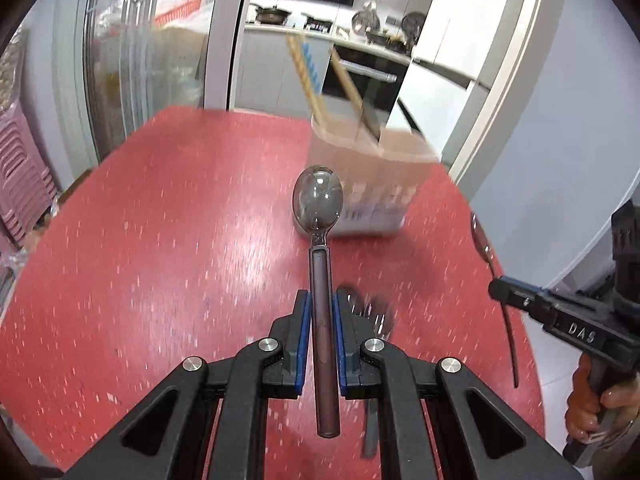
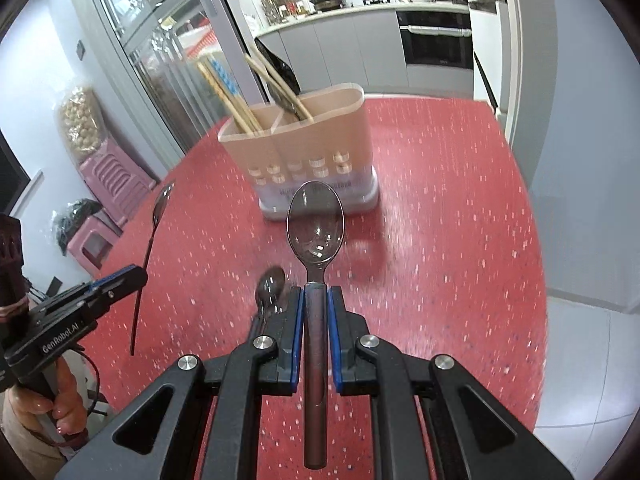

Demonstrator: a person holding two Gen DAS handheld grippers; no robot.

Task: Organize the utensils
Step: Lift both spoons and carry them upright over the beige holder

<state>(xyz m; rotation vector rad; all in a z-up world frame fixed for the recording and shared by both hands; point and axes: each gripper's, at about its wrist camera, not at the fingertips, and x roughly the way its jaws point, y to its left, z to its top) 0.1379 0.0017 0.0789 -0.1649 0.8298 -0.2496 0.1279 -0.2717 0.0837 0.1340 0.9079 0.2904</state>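
Observation:
My left gripper (image 1: 320,300) is shut on the dark handle of a spoon (image 1: 318,196), whose bowl points ahead above the red table (image 1: 160,240). In the right wrist view my right gripper (image 2: 316,296) is shut on a second spoon (image 2: 315,224) in the same way. Each gripper shows in the other's view, the right gripper (image 1: 504,292) at the right edge and the left gripper (image 2: 132,276) at the left. A beige utensil holder (image 1: 368,176) (image 2: 304,148) stands ahead on the table, with chopsticks (image 2: 228,92) and a dark utensil in its compartments. Both held spoons hang short of it.
More utensils lie blurred on the table beneath the grippers: (image 1: 368,312), and another spoon (image 2: 272,284). Pink stools (image 2: 108,188) and a glass cabinet door (image 2: 160,60) stand left of the table. A kitchen counter (image 2: 360,12) lies beyond it. A hand (image 2: 60,408) grips the left handle.

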